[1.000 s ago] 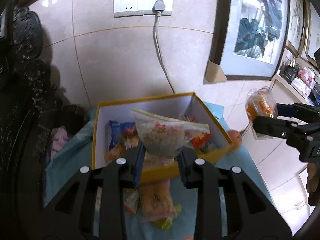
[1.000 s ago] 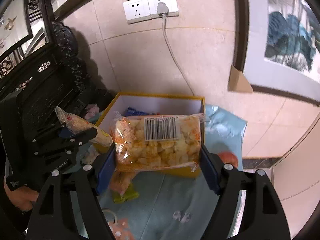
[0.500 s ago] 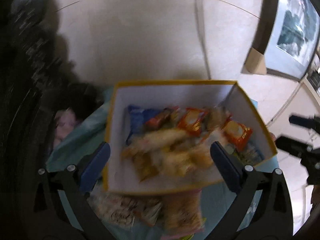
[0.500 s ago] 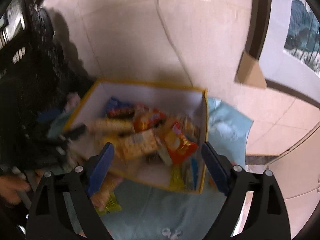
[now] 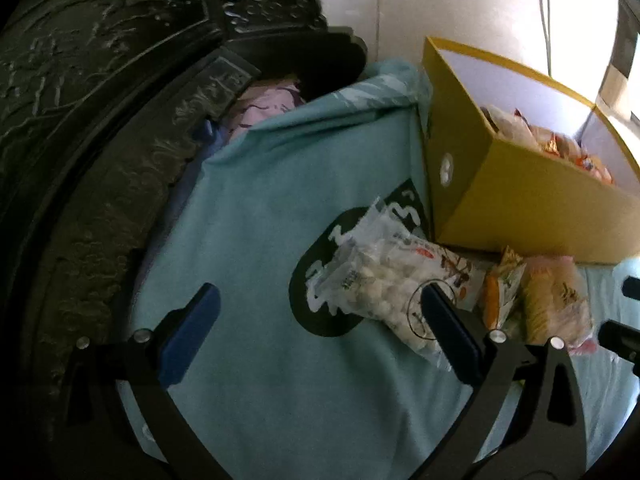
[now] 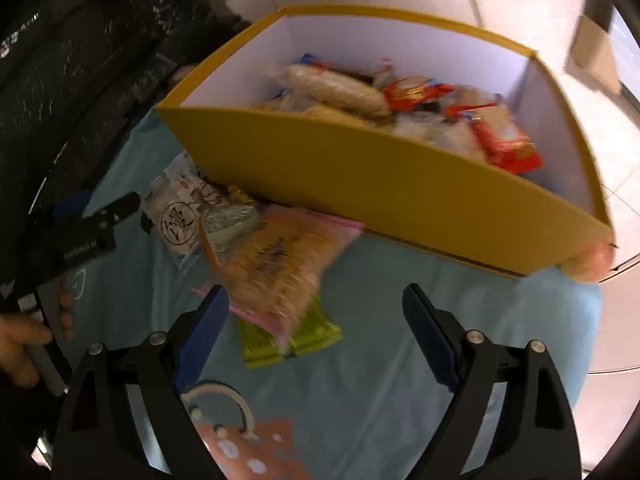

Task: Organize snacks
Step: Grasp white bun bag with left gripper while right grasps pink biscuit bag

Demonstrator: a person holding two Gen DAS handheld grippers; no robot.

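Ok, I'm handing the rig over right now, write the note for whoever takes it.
Left tool: open, empty, low over the teal cloth beside the white puffed-snack bag.
Right tool: open, empty, near the orange snack bag.
Done: yellow box already holds many packets.
Left: white bag, orange bag, the small orange-and-silver packet between them and a green packet under the orange bag, all on the cloth in front of the box.

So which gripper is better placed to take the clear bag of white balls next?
Probably the left gripper. It is open, and its right finger already lies over that bag. The right gripper is open too, but nearer the orange-yellow packet.
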